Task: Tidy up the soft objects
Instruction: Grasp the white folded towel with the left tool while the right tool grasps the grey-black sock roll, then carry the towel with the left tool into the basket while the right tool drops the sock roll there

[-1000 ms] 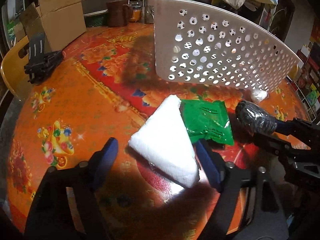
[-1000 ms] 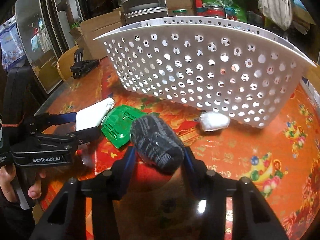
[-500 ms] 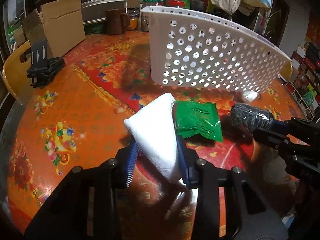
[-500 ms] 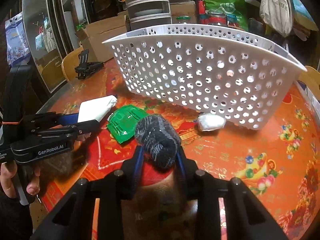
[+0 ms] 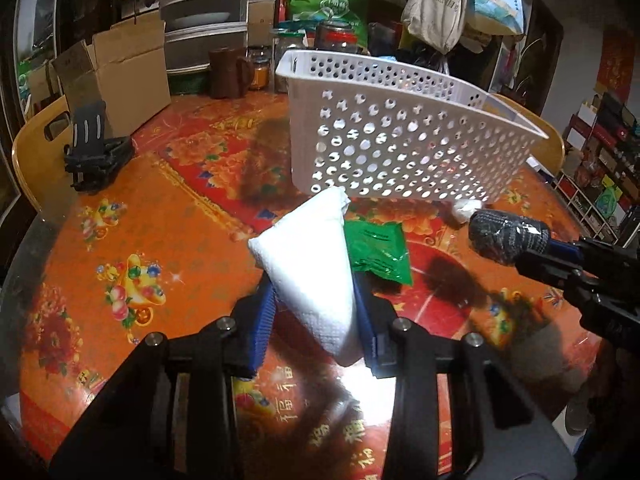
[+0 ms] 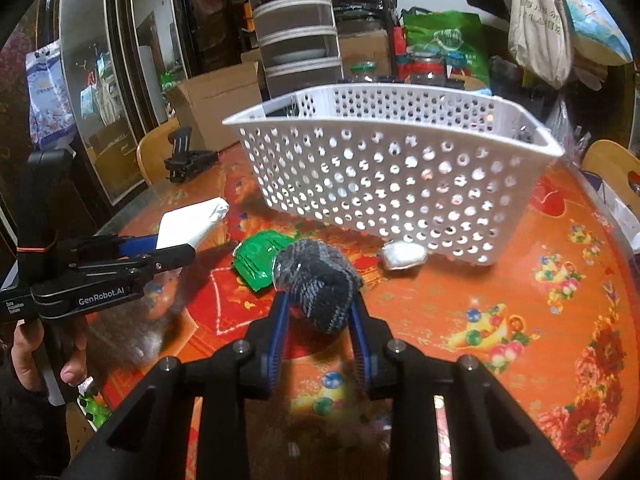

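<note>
My left gripper (image 5: pixel 316 300) is shut on a folded white paper towel pack (image 5: pixel 310 264), held above the table. My right gripper (image 6: pixel 318 304) is shut on a dark grey rolled sock (image 6: pixel 320 280), also lifted off the tablecloth. Each gripper shows in the other view: the right gripper (image 5: pixel 516 240) with the sock (image 5: pixel 506 236) at the right, the left gripper (image 6: pixel 172 248) with the white pack (image 6: pixel 188 224) at the left. A green packet (image 5: pixel 376 250) (image 6: pixel 258 258) lies on the table between them. The white perforated basket (image 5: pixel 408 136) (image 6: pixel 384 184) stands just beyond.
A small white wrapped bundle (image 6: pixel 402 256) lies against the basket's front wall. A black folded stand (image 5: pixel 94 148) and a cardboard box (image 5: pixel 116 76) sit at the far left of the round table. Jars and bags crowd the back edge. A hand (image 6: pixel 28 356) grips the left handle.
Both grippers closed, the left on the white pack and the right on the sock, then rose off the table. The basket now sits lower and farther in both views.
</note>
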{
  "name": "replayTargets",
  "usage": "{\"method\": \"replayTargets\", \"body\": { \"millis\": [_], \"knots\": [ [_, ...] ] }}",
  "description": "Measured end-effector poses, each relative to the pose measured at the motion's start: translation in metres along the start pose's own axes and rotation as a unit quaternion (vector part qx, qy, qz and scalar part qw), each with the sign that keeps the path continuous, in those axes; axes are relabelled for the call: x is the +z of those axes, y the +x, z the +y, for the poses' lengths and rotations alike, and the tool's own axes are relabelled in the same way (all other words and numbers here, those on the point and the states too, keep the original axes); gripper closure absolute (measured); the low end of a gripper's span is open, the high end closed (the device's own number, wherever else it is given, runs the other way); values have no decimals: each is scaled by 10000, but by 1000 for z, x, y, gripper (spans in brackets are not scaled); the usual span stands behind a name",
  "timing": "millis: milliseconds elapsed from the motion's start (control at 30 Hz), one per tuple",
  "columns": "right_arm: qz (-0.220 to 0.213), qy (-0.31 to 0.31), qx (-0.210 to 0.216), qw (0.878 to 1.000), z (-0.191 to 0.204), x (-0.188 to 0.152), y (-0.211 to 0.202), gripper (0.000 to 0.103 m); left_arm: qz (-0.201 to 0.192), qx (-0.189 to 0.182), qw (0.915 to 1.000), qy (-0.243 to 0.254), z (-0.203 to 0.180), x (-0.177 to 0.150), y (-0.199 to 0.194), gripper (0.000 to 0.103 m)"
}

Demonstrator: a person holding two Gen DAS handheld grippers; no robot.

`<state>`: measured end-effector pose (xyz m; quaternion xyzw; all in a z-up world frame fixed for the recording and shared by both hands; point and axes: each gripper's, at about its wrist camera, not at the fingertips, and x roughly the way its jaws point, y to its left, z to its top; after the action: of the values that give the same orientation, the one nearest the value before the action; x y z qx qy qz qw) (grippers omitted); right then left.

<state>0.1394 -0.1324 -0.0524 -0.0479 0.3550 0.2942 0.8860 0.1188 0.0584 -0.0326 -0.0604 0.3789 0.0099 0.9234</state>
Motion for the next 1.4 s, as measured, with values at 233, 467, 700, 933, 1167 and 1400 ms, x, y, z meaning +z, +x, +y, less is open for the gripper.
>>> {"method": "replayTargets", "body": {
  "millis": [233,467,700,933,1167,1400],
  "knots": [
    [-125,86,-170,9997,-9,-4,-22,75,-105,-44,9999,36,-6,0,-18,69],
    [-359,140,-229,9990,-16,-2,-45,75,-288,-83,9995,89,-15,5,-37,69],
    [-576,111,-286,9979,-16,6,-66,75,-396,-134,9990,160,-24,11,-52,69],
    [-816,92,-426,9957,-23,24,-89,75,-521,-180,9983,208,-29,28,-66,69],
    [-937,111,-466,9944,-34,44,-101,75,-643,-226,9971,338,-39,57,-77,69],
    [-961,107,-499,9941,-40,63,-100,75,-674,-404,9962,365,-53,98,-75,69]
  ]
}}
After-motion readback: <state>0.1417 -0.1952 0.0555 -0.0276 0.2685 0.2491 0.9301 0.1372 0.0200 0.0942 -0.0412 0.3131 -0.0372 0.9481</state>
